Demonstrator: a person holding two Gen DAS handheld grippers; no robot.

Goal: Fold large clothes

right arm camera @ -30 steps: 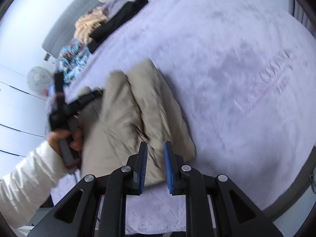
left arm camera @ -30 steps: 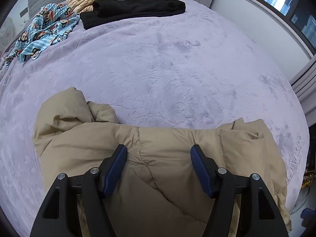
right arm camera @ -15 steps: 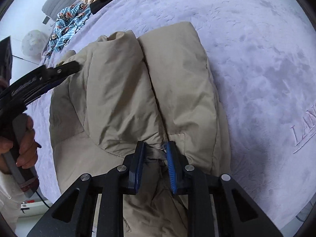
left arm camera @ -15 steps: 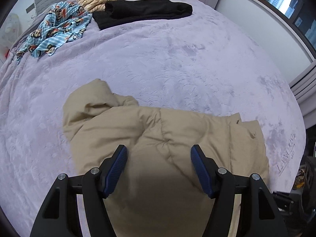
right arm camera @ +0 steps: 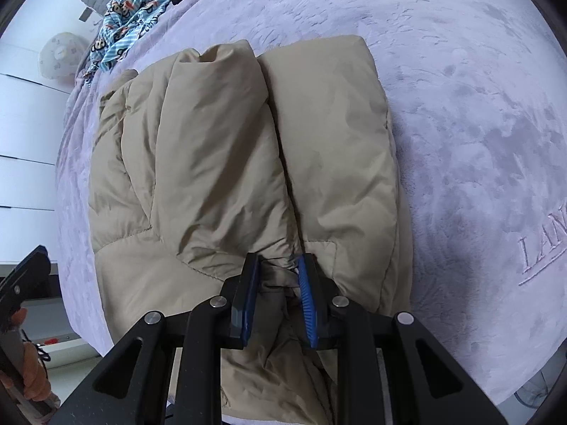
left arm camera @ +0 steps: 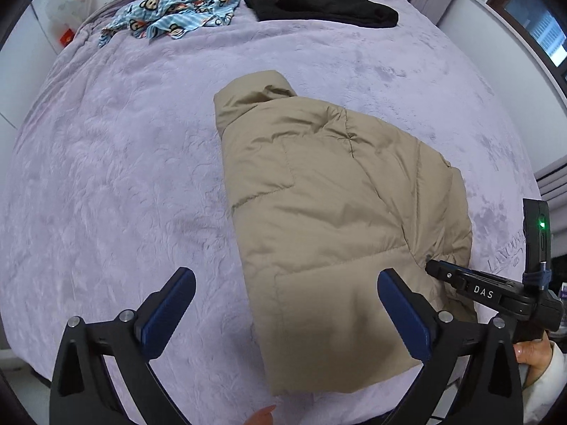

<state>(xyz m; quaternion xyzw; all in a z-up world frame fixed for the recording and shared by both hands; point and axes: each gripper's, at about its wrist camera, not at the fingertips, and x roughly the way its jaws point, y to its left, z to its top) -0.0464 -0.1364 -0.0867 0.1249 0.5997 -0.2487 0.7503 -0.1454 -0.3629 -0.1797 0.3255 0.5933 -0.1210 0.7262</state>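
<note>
While right tool (right arm camera: 276, 295) keeps pinching jacket (left arm camera: 336, 212) hem, left tool (left arm camera: 287, 315), spread, has backed off; fold now laid on bed (left arm camera: 124, 177).

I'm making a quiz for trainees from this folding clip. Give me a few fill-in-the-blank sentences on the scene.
1. The right gripper is shut on the ____ jacket.
2. The left gripper is ____, holding nothing.
3. The jacket lies on a ____ blanket.
4. Beside the monkey-print cloth lies a folded ____ garment.

Missing words: tan; open; purple; black

Lilac plush bed cover (left arm camera: 124, 177) fills the room; window (left arm camera: 535, 24) upper right, white drawers (right arm camera: 21, 141) left
</note>
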